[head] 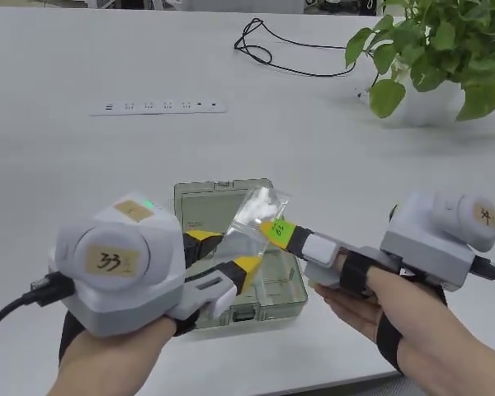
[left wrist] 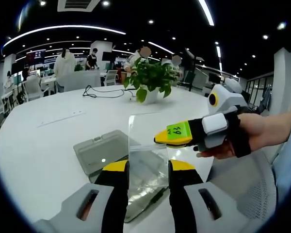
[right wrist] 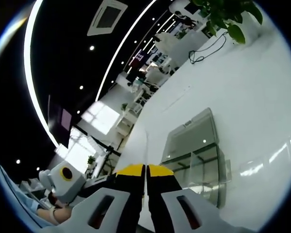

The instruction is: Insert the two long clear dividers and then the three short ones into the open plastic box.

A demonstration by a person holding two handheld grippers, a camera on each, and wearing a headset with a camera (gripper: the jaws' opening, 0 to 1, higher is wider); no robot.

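We see the right gripper with its jaws pressed together on a thin clear edge. In the left gripper view this gripper comes in from the right and pinches the right edge of the divider, which stands upright.

The left gripper has its jaws spread, one on either side of the divider's lower part. The sheet fills the gap between them, but we cannot tell whether the yellow tips press on its edges or only flank it.

From the head view, the divider is tilted and held in the air between the left gripper and the right gripper, just above the box. The box lies open on the table, with its lid folded back on the far side.

Further out we see a power strip, a black cable and a plant at the far right.
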